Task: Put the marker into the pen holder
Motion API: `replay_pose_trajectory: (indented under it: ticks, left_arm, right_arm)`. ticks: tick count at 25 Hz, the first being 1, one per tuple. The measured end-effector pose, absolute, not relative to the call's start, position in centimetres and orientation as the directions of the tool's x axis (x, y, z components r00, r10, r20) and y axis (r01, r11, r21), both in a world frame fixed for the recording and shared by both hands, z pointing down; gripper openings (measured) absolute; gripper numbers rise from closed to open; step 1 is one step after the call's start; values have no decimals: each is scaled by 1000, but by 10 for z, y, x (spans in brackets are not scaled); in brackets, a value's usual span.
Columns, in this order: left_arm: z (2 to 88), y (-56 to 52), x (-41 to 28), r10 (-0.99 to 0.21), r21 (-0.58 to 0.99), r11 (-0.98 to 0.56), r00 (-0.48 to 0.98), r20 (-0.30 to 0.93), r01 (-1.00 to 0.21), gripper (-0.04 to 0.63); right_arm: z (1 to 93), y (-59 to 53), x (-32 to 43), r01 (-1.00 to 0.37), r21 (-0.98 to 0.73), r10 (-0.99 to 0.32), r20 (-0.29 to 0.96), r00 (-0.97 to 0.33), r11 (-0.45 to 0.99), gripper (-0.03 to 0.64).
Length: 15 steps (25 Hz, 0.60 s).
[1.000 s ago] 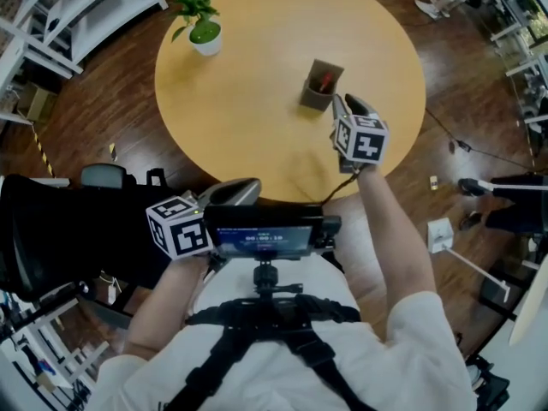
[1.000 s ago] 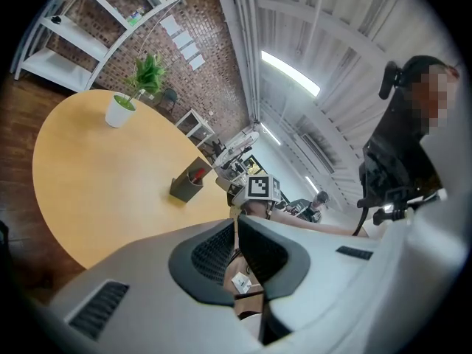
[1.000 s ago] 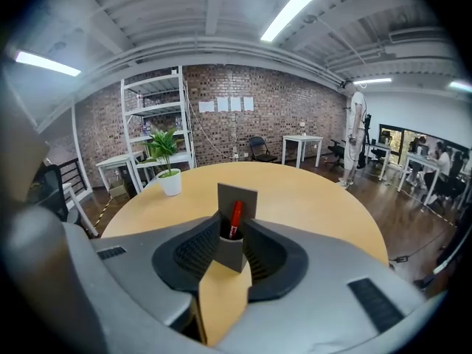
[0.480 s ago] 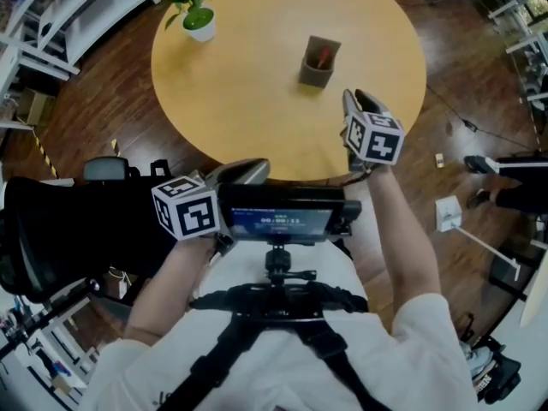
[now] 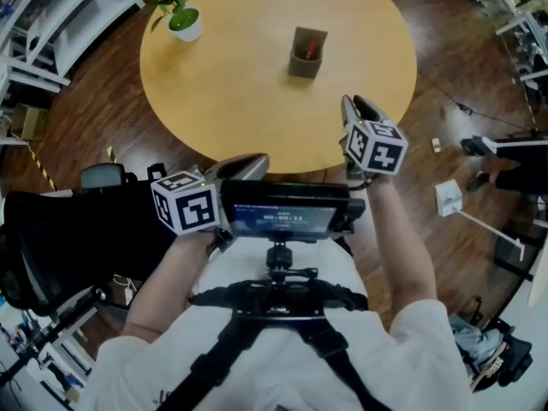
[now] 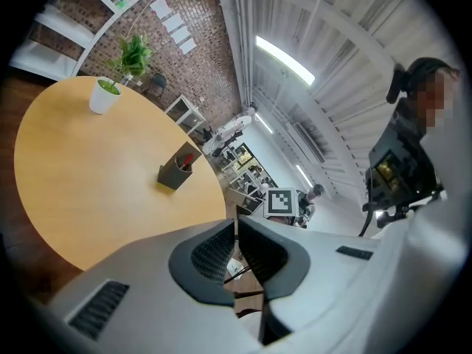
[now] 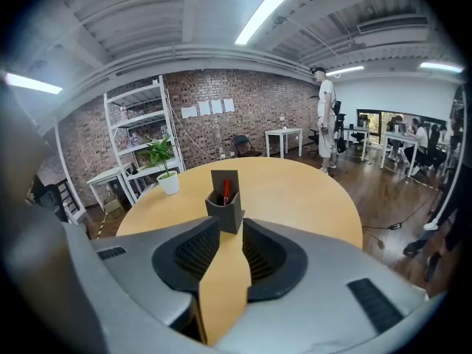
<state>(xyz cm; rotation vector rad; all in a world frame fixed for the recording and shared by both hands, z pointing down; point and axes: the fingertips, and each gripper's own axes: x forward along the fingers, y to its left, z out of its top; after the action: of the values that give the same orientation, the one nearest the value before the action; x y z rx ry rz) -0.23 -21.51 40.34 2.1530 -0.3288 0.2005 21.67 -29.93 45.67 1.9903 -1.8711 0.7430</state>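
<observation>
Your round wooden tabletop (image 5: 248,84) carries the pen holder (image 5: 306,52), which stands upright a little toward its far-right part. White shelving (image 5: 51,15) lines the wall well to the left of the pen holder. A black chair (image 5: 60,229) sits on the floor on your near-left side, far from the pen holder. In the right gripper view a person (image 7: 325,116) stands well behind and to the right of the pen holder. A potted plant (image 5: 177,11) sits by the tabletop's edge, well to the left of the pen holder.

Your right tool (image 5: 355,108) hangs at the near-right rim, released, its jaws apart. Only bare tabletop lies between it and the pen holder. Your left tool (image 5: 241,166) is off the near edge by your chest, farther from the pen holder and clenched on itself, its pads meeting at the tips.

The red marker (image 7: 226,192) stands inside the pen holder.
</observation>
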Motion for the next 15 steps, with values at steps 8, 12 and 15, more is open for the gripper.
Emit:
replay_pose_trajectory:
  ticks: [8,12,15]
  left_arm:
    - [409,-210,-1,-128,776,-549,949,289,-311,-2]
    - [410,-208,-2,-116,772,-557,949,294,-307,-2]
    - [410,-206,-5,-110,771,-560,949,294,-304,-2]
  right_arm:
    - [459,-270,210,-976,-173,-825,565,9,-129,107]
    - [463,-253,205,-971,-187,-819,574,13,-147,107]
    - [467,-238,198,-965,-209,-815,579,10,-161,107]
